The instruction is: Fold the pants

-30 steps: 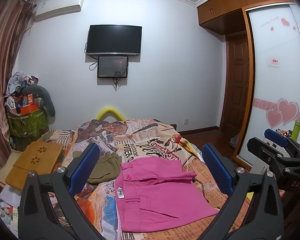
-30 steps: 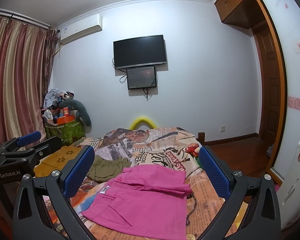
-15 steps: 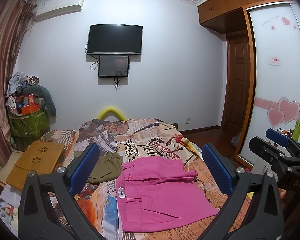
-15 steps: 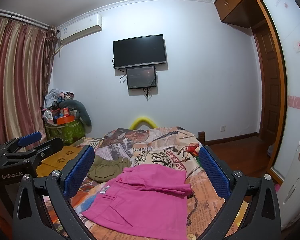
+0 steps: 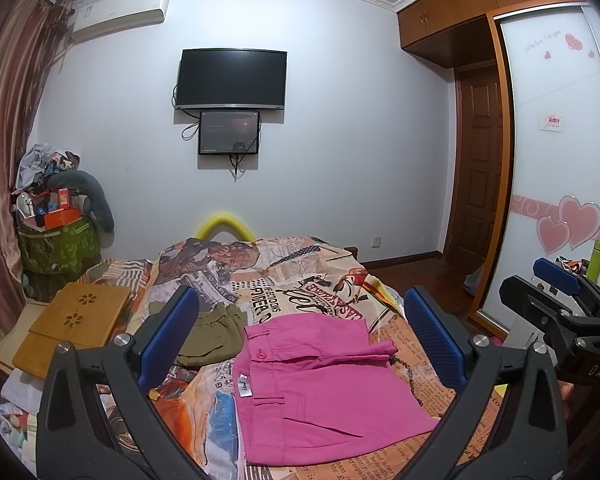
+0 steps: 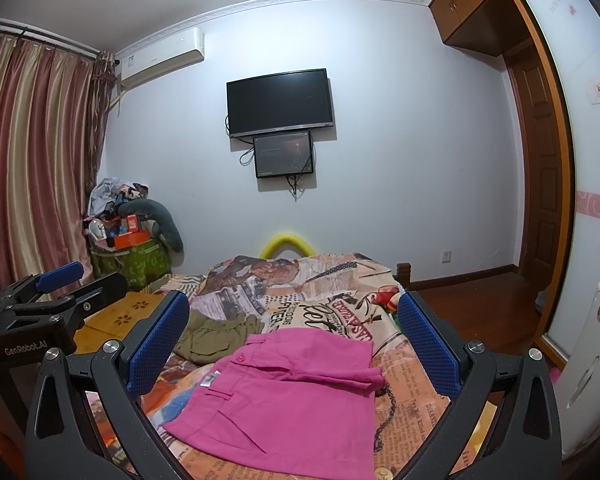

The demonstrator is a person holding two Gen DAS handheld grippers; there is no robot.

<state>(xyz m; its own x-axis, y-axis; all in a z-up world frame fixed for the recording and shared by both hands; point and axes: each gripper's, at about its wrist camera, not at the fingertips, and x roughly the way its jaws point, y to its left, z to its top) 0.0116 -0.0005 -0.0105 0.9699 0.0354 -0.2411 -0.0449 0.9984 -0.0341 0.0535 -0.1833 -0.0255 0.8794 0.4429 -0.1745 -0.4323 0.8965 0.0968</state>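
Both the left gripper [image 5: 300,336] and right gripper [image 6: 294,336] are spread wide, grasping nothing. Folded pink pants [image 5: 320,384] lie between and below the fingers.

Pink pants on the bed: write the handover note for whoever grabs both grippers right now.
Left hand-held gripper: open, empty, held above the bed.
Right hand-held gripper: open, empty, beside the left one.
Pink pants: flat on the printed bedspread, already folded into a compact rectangle, waistband button toward the far end.
Olive garment: bunched just to the left of the pink pants, not folded.
Done: the pink pants look folded. Left: probably the olive garment, if it belongs to the job.
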